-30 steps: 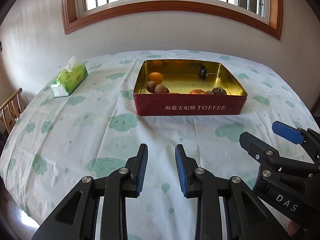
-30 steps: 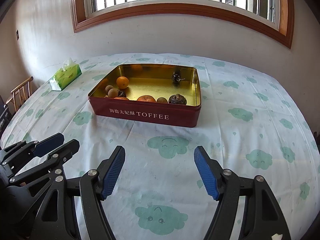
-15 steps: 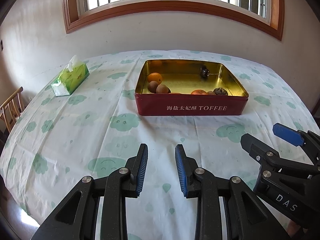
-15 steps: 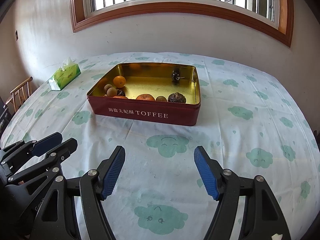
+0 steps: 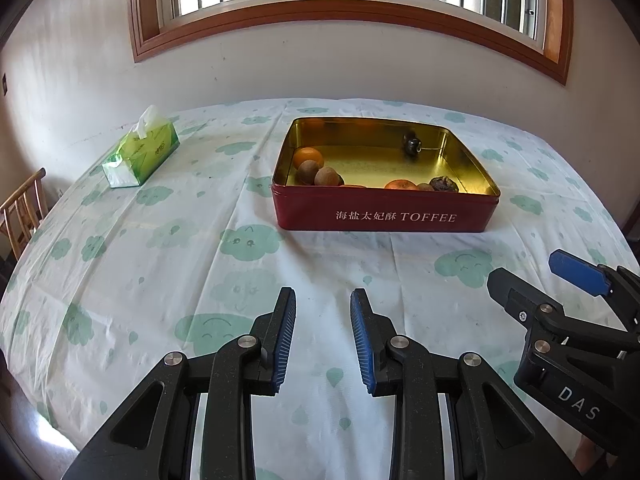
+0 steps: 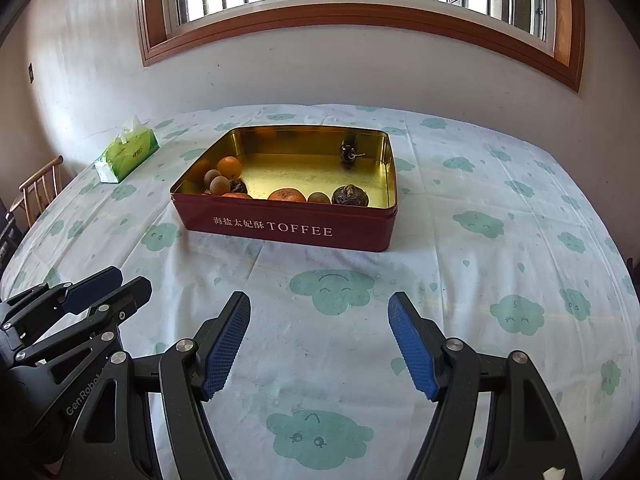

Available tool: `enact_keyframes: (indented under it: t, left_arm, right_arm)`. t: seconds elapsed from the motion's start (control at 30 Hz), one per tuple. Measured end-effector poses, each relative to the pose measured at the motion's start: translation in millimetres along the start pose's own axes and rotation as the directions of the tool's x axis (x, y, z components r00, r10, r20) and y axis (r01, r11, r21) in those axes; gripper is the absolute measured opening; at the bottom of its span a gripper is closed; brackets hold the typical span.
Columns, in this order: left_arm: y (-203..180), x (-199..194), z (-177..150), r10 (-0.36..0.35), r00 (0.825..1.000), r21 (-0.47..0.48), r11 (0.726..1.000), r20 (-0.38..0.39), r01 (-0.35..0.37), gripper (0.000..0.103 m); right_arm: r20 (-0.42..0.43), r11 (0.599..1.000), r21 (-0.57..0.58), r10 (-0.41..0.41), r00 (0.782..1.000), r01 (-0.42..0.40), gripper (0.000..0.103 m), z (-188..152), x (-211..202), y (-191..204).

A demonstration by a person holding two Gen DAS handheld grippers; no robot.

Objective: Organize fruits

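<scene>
Red tin (image 6: 296,230) holds orange (image 6: 229,167), brown fruits; left gripper (image 5: 323,334) narrowly apart, right gripper (image 6: 320,344) wide, both empty

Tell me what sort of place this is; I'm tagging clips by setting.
Probably a home dining room: a table under a cloud-print tablecloth, a red toffee tin with fruit, a green tissue box, a wooden chair, and a wood-framed window.
</scene>
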State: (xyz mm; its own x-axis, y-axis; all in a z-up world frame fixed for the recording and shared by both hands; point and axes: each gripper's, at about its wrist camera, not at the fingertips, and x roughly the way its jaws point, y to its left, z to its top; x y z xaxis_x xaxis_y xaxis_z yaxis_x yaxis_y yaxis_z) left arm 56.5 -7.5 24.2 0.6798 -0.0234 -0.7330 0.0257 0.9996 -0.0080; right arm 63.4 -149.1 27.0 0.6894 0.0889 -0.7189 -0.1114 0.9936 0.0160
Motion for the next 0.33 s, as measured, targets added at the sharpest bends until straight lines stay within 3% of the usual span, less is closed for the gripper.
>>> enact_keyframes:
  t: [0.33]
  left_arm:
    - [0.5,-1.2,-0.2,-0.012,1.000,-0.012,1.000,0.008,0.012,0.030]
  right_arm:
    - [-0.003,1.000,0.006,0.000,1.000,0.000,0.069,-0.6,1.0,-1.5]
